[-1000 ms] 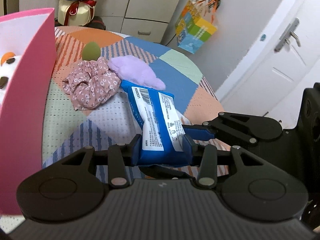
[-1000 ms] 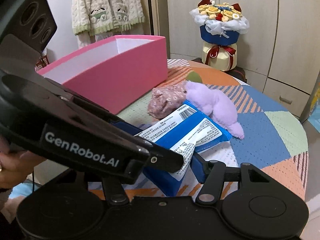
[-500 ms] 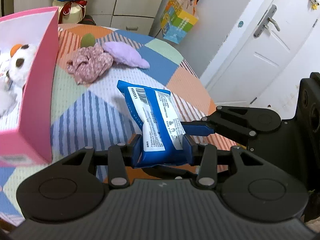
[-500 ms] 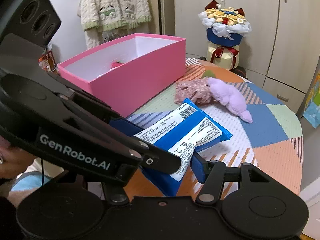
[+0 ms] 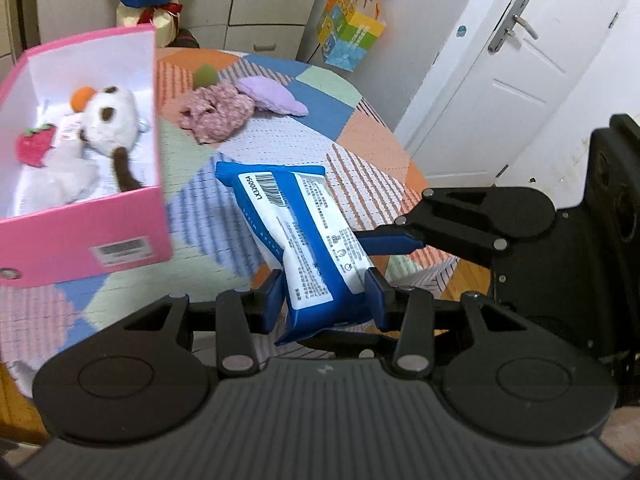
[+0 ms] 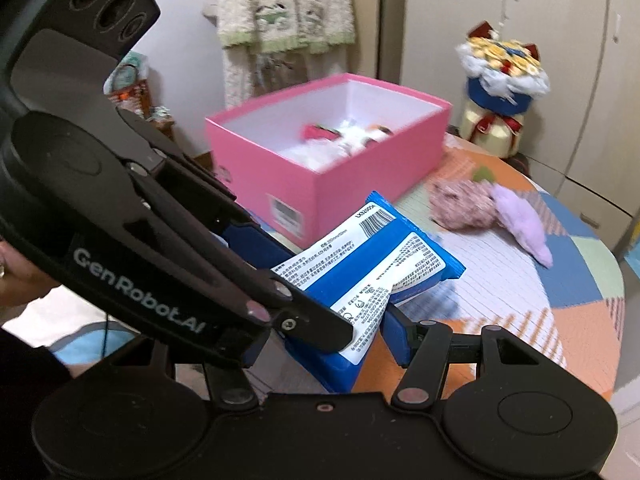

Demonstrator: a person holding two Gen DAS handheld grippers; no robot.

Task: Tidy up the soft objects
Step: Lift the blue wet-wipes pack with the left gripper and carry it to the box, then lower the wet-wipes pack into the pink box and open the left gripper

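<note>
Right now your left hand-held gripper (image 5: 323, 297) is closed on the near end of the blue wipes pack (image 5: 298, 240), its blue pads pressed against both sides. Your right hand-held gripper (image 6: 394, 334) comes in from the side; one finger lies against the pack's right edge, but you cannot tell from either view whether its pads are actually clamping the pack. The pack is off the table (image 5: 360, 160), tilted, with its barcode end pointing toward the pink box (image 5: 80, 240).

That box is open at the top and sits at the table's left side. Its near right corner is just beside the pack's far end. Inside it lie a white plush toy (image 5: 108, 120) and a small red strawberry plush (image 5: 36, 146), mostly toward the back and left, so the front right of the box floor shows white.

Farther back on the patchwork cloth, a floral scrunchie (image 5: 218, 116), a lilac soft piece (image 5: 272, 94) and a green sponge (image 5: 205, 75) cluster together, touching, well apart from the pack. Your right side runs close to the table's rounded edge.
</note>
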